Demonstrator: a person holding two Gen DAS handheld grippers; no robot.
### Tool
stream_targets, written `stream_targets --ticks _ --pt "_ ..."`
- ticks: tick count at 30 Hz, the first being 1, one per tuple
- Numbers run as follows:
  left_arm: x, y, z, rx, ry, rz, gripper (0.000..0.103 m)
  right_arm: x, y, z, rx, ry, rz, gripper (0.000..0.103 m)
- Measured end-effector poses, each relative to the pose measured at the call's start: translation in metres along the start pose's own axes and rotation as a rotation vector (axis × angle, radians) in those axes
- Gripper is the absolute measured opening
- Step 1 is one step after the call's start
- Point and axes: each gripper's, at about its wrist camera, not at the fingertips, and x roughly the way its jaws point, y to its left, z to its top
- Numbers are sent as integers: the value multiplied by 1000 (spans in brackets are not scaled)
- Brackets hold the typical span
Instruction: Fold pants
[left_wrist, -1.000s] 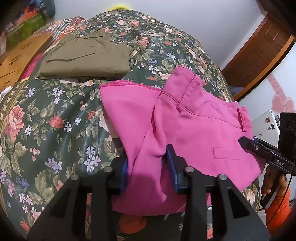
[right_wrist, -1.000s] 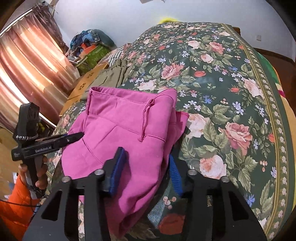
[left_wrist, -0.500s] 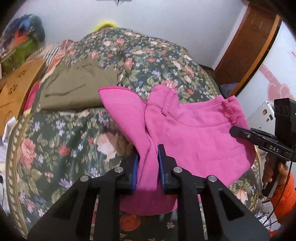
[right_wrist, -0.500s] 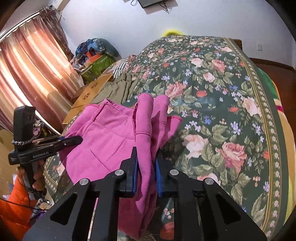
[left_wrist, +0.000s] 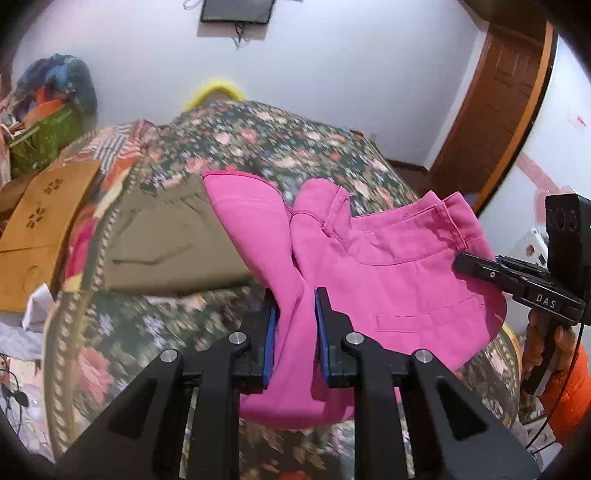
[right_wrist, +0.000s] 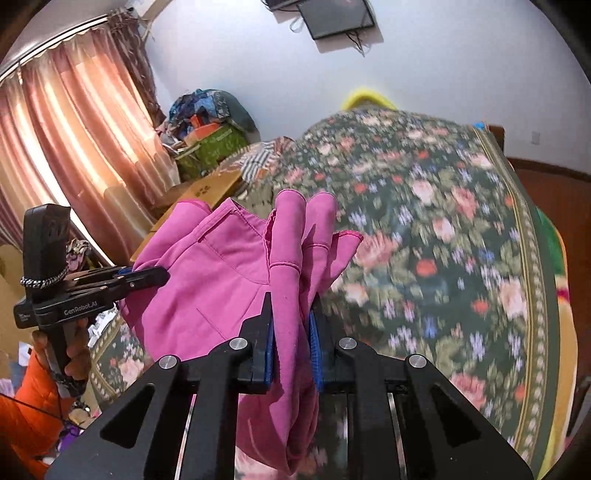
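Note:
Pink pants (left_wrist: 388, 266) hang between my two grippers above a floral bedspread (left_wrist: 258, 147). My left gripper (left_wrist: 294, 310) is shut on a bunched fold of the pink pants; it also shows in the right wrist view (right_wrist: 162, 275). My right gripper (right_wrist: 291, 314) is shut on another bunched fold of the pants (right_wrist: 207, 273); it also shows in the left wrist view (left_wrist: 458, 264) at the waistband side. The cloth is lifted off the bed and droops below both grippers.
Folded olive pants (left_wrist: 162, 240) lie on the bed's left side. A wooden board (left_wrist: 37, 229) and a clutter pile (left_wrist: 48, 110) sit at the far left. A wooden door (left_wrist: 498, 110) is to the right, curtains (right_wrist: 74, 140) to the left.
Both grippers closed on the pink pants and lifted them up off the bed. The views tilted upward, showing more wall.

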Motion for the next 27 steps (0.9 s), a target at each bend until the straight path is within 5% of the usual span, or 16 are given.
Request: stream_targets --ticks 27 --pt "60 167 78 -107 -49 137 19 157 45 109 -125 23 44 14"
